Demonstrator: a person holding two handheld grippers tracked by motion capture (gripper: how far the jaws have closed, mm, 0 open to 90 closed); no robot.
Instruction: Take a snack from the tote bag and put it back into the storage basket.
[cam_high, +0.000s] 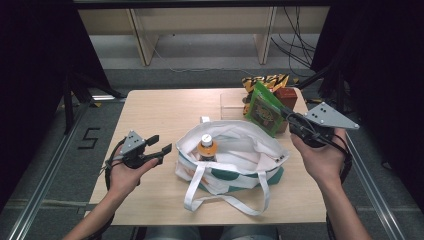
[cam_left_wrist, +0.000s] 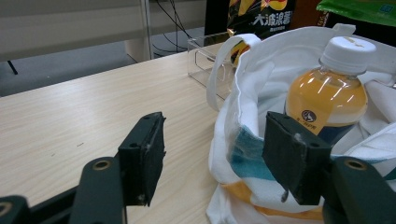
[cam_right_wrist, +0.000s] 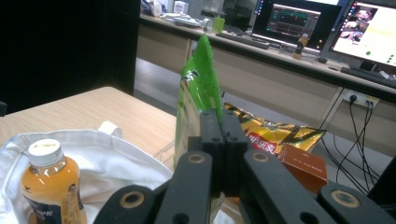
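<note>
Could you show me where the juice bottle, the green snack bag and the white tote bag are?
juice bottle (cam_left_wrist: 327, 100): left gripper view, on its orange body.
green snack bag (cam_high: 264, 111): high view, on its front face.
white tote bag (cam_high: 250, 150): high view, on its inner cloth.

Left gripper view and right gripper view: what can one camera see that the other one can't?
The left gripper view has the left gripper with open jaws beside the white bag, and a clear plastic box on the table.

The right gripper view has the right gripper shut on a green snack bag, a brown box, and a desk with lit screens behind.

Both have the orange drink bottle with its white cap standing in the white bag, and the black and yellow chip bag.
</note>
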